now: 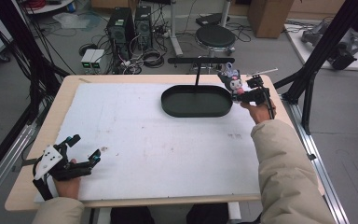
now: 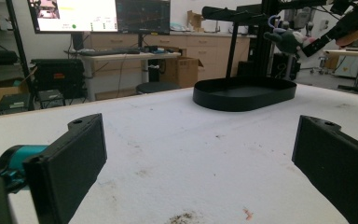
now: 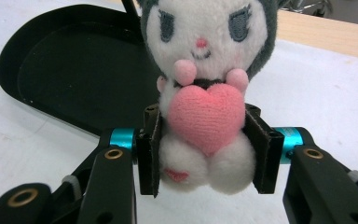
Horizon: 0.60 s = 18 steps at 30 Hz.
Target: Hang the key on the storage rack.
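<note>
Right gripper (image 3: 205,154) fingers squeeze the plush toy (image 3: 205,93) beside the tray (image 1: 196,101) near the tabletop's far right corner, left gripper (image 1: 77,154) fingers wide; soft body may slip, landing outside the rim.

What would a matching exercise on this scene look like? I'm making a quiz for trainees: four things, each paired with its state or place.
Things:
1. plush toy
2. black tray
3. left claw
4. right claw

States or places:
A. open, with nothing between its jaws
B. lying on the white mat, nothing inside
C. shut on the toy's body
D. held above the table, hugging a pink heart

Pairs: 1-D, 2-B, 3-A, 4-C
</note>
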Each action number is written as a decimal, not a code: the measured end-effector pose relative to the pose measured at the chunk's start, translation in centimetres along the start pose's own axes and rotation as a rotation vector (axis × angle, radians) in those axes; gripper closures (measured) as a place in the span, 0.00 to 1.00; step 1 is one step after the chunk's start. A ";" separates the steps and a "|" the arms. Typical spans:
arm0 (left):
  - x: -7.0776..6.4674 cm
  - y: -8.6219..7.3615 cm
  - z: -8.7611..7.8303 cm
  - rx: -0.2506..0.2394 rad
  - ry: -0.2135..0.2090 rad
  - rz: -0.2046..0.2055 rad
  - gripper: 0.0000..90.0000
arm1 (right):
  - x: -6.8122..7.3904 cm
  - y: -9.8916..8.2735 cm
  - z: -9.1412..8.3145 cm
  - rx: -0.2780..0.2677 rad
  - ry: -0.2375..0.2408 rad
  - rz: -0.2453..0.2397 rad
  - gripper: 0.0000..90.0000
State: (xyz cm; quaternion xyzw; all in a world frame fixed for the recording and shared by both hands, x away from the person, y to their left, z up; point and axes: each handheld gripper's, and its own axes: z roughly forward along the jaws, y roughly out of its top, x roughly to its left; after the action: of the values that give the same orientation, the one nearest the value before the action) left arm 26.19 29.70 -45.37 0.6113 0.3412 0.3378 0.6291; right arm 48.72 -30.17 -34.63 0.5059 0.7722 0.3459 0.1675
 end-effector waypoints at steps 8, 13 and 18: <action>0.0 0.0 0.0 -0.002 -0.001 -0.001 0.04 | 0.5 0.1 1.0 -0.007 0.011 -0.027 0.58; 0.0 0.0 0.0 -0.002 -0.002 -0.001 0.04 | 0.5 0.0 1.6 -0.015 0.086 -0.022 0.31; 0.0 0.0 0.0 -0.001 -0.004 0.003 0.04 | 1.0 -0.1 1.7 -0.004 0.126 -0.036 0.01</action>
State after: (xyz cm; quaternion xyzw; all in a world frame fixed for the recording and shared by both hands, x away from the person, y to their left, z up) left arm 26.18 29.70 -45.37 0.6122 0.3390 0.3378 0.6294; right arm 49.27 -28.72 -35.78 0.4688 0.7896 0.3755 0.1258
